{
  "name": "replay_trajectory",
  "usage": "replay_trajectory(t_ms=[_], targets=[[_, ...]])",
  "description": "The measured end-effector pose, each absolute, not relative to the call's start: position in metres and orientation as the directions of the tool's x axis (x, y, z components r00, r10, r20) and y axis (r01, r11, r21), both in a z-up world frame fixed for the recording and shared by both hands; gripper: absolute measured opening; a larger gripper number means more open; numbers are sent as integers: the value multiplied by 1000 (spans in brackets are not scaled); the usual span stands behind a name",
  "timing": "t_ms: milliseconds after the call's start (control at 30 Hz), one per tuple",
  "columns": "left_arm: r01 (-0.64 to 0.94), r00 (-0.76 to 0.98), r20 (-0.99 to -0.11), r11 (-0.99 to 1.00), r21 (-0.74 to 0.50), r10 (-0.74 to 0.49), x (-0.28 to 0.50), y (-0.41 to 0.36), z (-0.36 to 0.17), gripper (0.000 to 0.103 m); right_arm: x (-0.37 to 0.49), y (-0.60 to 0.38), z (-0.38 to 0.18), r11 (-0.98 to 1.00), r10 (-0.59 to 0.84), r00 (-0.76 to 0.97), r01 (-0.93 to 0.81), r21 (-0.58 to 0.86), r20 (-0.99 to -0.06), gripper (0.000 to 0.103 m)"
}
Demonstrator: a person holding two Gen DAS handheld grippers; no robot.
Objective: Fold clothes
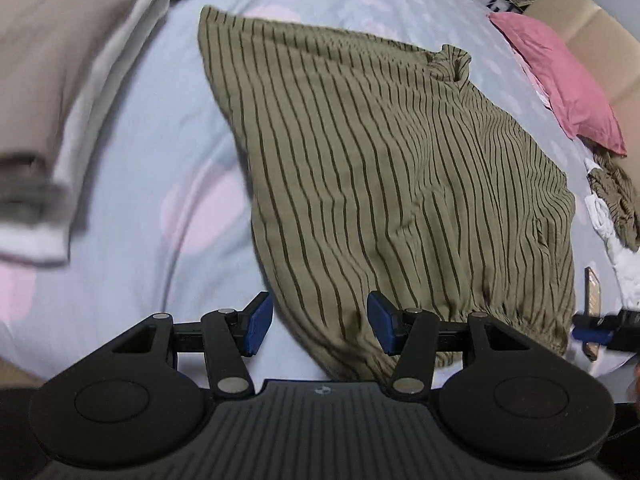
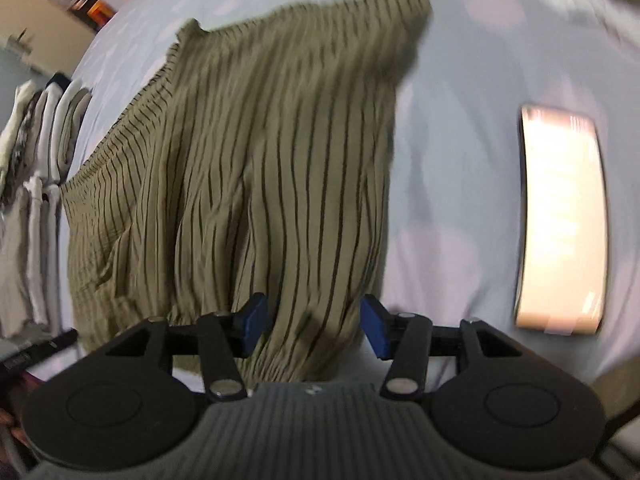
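Both tools (image 1: 319,322) (image 2: 310,326) w/ jaws apart, over striped garment (image 1: 380,168) edge, on bed (image 1: 160,160)

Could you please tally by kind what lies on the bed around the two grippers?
Striped garment spread flat: 1
Pink pillow: 1
Stack of folded clothes: 1
Crumpled clothes heap: 1
Phone: 1
Total: 5

Both the left gripper and right gripper are open at the garment's near edge.

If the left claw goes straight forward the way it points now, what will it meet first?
Most likely the striped olive garment: the open left claw points straight at its near edge on the light blue bedsheet. How high the claw is above the cloth is unclear.
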State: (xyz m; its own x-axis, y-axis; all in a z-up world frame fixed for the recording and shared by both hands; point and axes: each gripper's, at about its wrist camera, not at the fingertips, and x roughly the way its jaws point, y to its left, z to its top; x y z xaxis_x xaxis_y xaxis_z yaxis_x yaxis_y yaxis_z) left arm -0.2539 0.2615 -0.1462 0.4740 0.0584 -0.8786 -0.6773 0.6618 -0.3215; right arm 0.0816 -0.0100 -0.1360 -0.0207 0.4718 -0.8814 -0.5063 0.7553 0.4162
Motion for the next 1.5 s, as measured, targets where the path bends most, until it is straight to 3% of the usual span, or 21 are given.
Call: replay_trajectory(t_ms=[333, 400, 567, 967, 1300, 1500], targets=[[-672, 408, -913, 683, -286, 19, -242, 246, -174, 48, 50, -22, -165, 794, 478, -56, -399, 458, -877, 51], [-664, 394, -918, 701, -260, 32, -239, 244, -174, 44, 50, -21, -165, 787, 497, -55, -392, 477, -866, 22], [-666, 394, -918, 699, -262, 31, -239, 244, -171, 30, 43, -18, -150, 770, 527, -9, -418, 482, -850, 15], [-655, 473, -881, 670, -350, 3, -242, 255, -160, 26, 2, 68, -77, 544, 631, 36, -733, 409, -775, 12], [-669, 516, -856, 609, -426, -31, -257, 274, -165, 23, -71, 143, -62, 217, 654, -234, -853, 475, -719, 11], [-674, 542, -840, 606, -422, 18, -280, 281, -151, 23, -93, 167, -87, 175, 579, -351, -828, 533, -736, 11]])
